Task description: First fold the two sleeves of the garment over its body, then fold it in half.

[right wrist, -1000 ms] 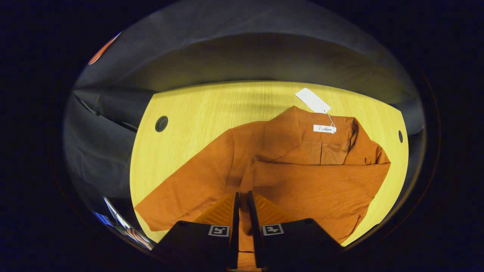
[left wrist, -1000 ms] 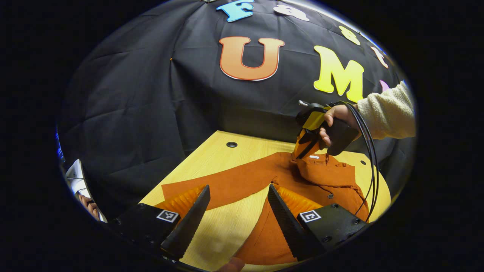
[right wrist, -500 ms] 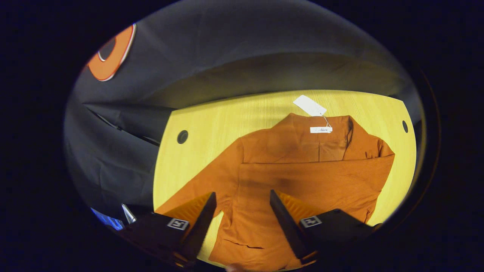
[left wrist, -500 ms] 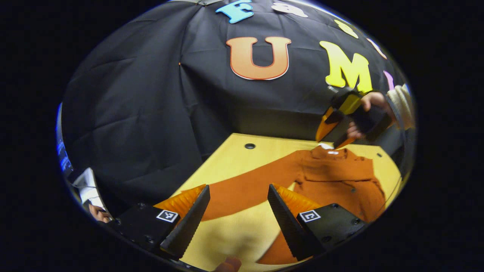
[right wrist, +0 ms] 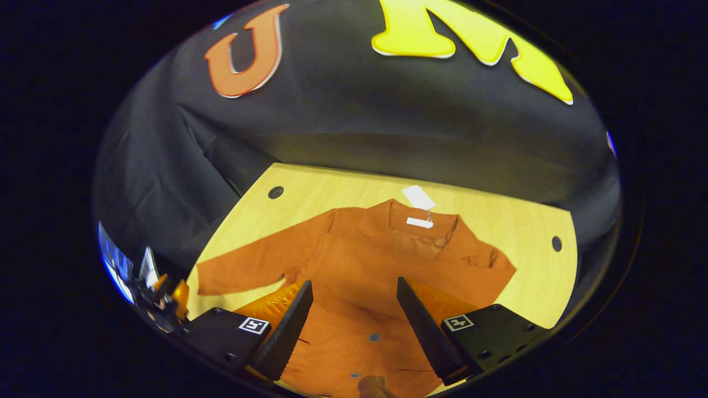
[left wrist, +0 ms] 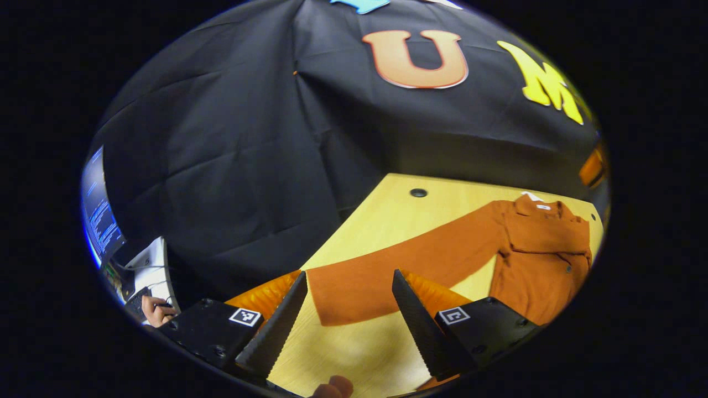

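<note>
- We held the left gripper (left wrist: 345, 309) with jaws apart, facing the cuff of the outstretched sleeve (left wrist: 409, 262) near the table's (left wrist: 387, 204) left edge.
- The rust jacket (right wrist: 376, 276) lay spread mid-table; our right gripper (right wrist: 351, 320) hovered spread-jawed over its body, farther from that sleeve.

A recording booth in a lab or office rather than a home: black cloth wall (left wrist: 232, 155) hangs creased behind and beside a pale wooden desk (left wrist: 387, 221) whose top has round cable holes (left wrist: 418, 192), as office desks do. At the far left edge of the left gripper view a lit computer screen (left wrist: 99, 213) stands beside a white workstation (left wrist: 149, 265), where a person's hand (left wrist: 154, 309) rests at a keyboard
</note>
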The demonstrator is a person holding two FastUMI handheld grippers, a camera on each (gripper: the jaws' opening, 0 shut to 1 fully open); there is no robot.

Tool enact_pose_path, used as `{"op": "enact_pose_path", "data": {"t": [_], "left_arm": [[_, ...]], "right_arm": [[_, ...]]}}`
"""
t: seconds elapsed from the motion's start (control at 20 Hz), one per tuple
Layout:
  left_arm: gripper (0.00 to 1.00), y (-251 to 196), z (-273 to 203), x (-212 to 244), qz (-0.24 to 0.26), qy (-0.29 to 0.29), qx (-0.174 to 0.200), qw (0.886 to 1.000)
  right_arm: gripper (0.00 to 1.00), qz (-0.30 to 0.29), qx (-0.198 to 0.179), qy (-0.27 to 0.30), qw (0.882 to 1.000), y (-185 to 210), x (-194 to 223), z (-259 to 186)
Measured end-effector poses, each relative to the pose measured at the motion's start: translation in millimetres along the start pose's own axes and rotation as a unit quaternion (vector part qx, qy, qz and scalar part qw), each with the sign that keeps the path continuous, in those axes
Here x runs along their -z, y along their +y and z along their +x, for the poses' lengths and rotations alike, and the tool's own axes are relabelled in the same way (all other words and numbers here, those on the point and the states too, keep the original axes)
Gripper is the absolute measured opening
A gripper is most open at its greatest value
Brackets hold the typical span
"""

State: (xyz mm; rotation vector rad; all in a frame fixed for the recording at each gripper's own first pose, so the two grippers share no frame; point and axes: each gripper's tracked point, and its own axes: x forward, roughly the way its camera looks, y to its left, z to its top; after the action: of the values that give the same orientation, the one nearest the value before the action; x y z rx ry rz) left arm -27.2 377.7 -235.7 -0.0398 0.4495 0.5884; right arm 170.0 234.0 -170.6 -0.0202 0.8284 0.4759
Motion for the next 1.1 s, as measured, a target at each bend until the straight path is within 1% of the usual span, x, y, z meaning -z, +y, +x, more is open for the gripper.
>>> {"op": "enact_pose_path", "data": {"t": [0.05, 0.1, 0.2, 0.3, 0.35, 0.4, 0.45, 0.5, 0.55, 0.6, 0.65, 0.7, 0.85, 0.95, 1.1], "left_arm": [[1.00, 6, 8, 4, -0.010, 0.011, -0.015, 1.000], [1.00, 8, 16, 10, -0.020, 0.025, -0.022, 0.999], [1.00, 18, 33, 24, -0.035, 0.058, -0.039, 0.997], [1.00, 21, 49, 44, -0.060, 0.100, -0.044, 0.992], [1.00, 20, 57, 54, -0.079, 0.124, -0.042, 0.988], [1.00, 19, 63, 61, -0.099, 0.146, -0.039, 0.984], [1.00, 18, 68, 68, -0.115, 0.171, -0.042, 0.978], [1.00, 18, 68, 73, -0.128, 0.191, -0.040, 0.972], [1.00, 20, 69, 75, -0.134, 0.206, -0.040, 0.968], [1.00, 21, 70, 77, -0.139, 0.225, -0.038, 0.964], [1.00, 22, 71, 74, -0.145, 0.232, -0.038, 0.961], [1.00, 22, 74, 75, -0.150, 0.253, -0.037, 0.955], [1.00, 20, 79, 76, -0.150, 0.306, -0.025, 0.940], [0.99, 17, 82, 75, -0.144, 0.341, -0.014, 0.929], [0.98, 16, 82, 76, -0.149, 0.388, -0.005, 0.910]], "right_arm": [[0.95, -0.012, -0.001, -0.007, 1.000, -3, 10, -10], [0.98, -0.020, -0.005, -0.015, 1.000, -3, 21, -23], [0.96, -0.031, -0.013, -0.025, 0.999, -2, 45, -43], [0.98, -0.029, -0.018, -0.031, 0.999, -1, 68, -64], [0.96, -0.025, -0.021, -0.032, 0.999, 1, 82, -74], [0.98, -0.025, -0.025, -0.029, 0.999, 3, 93, -82], [0.98, -0.022, -0.024, -0.026, 0.999, 3, 106, -91], [0.96, -0.021, -0.026, -0.019, 0.999, 4, 118, -100], [0.98, -0.023, -0.028, -0.014, 0.999, 6, 130, -110], [0.96, -0.025, -0.026, -0.008, 0.999, 5, 139, -118], [0.98, -0.024, -0.025, -0.001, 0.999, 4, 148, -125], [0.98, -0.020, -0.027, 0.008, 0.999, 4, 156, -132], [0.98, -0.014, -0.021, 0.020, 0.999, -1, 161, -142], [0.98, 0.000, -0.020, 0.020, 1.000, -2, 157, -144], [0.98, 0.013, -0.024, 0.016, 0.999, 1, 146, -149]]}}
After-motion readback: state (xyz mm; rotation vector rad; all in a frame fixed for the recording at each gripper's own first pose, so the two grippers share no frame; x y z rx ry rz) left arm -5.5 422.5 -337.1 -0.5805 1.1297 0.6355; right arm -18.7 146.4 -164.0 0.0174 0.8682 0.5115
